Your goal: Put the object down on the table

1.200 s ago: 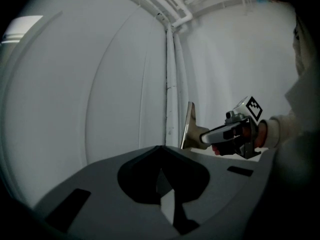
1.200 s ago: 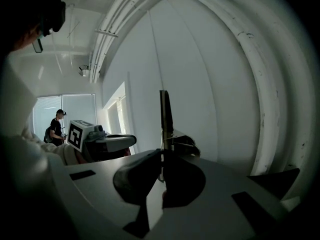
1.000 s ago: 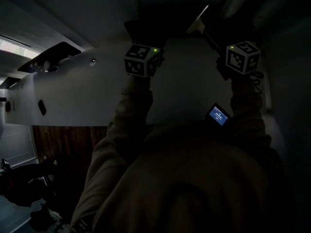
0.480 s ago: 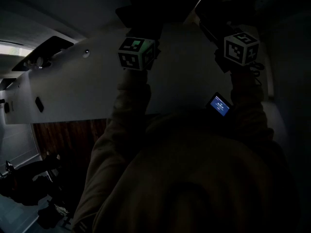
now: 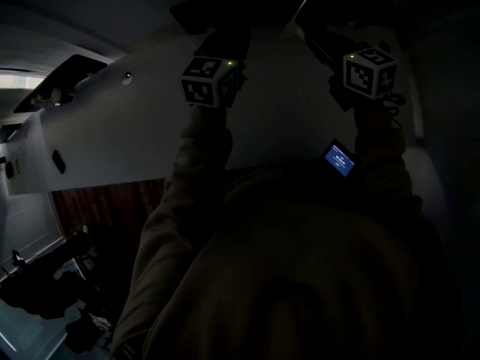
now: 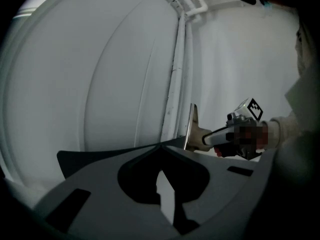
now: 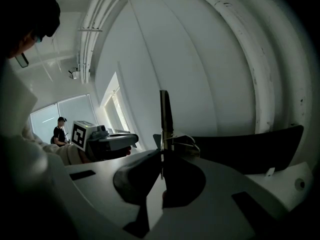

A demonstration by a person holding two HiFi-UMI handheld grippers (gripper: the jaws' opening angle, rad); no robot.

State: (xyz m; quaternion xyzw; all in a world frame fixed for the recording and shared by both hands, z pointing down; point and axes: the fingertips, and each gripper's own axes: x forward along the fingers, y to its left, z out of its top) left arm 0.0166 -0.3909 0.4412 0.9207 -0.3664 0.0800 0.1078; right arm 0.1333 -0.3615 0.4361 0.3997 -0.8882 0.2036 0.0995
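You had nudged both farther out. The left tongs [image 6: 161, 149] were closed and empty, and the right tongs [image 7: 161, 156] clamped the scraper [image 7: 165, 115], its blade beyond their tips. Releasing it above the worktop [image 5: 135, 137] risked it dropping and clattering.

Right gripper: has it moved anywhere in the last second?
Cannot tell. The right gripper sits slightly higher in the head view, but the small round knob on the white table rose about as much, so the head camera may simply have tilted.
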